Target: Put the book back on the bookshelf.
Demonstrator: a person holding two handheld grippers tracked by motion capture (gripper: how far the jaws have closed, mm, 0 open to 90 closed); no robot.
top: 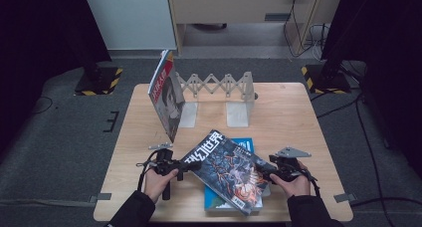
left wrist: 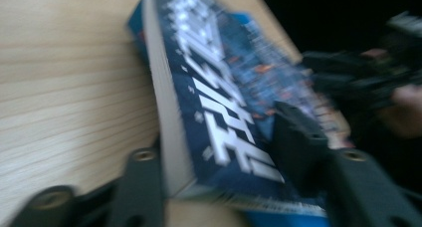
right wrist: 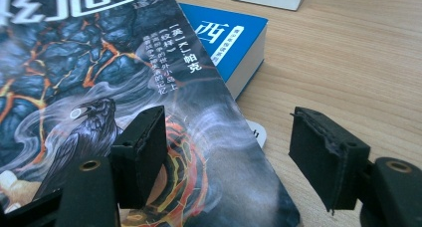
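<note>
Left gripper (top: 191,165) clamps the dark magazine's (top: 226,170) spine edge, lifting it off the blue book (top: 245,145) near the tabletop's front edge, while right gripper (top: 263,174) waits, jaws wide, astride its opposite edge

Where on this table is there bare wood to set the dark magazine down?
Bare table lies right of the expanding rack, and along the left edge beside the leaning magazine. The front middle is crowded: dark magazine over blue book, left gripper and right gripper flanking.
</note>
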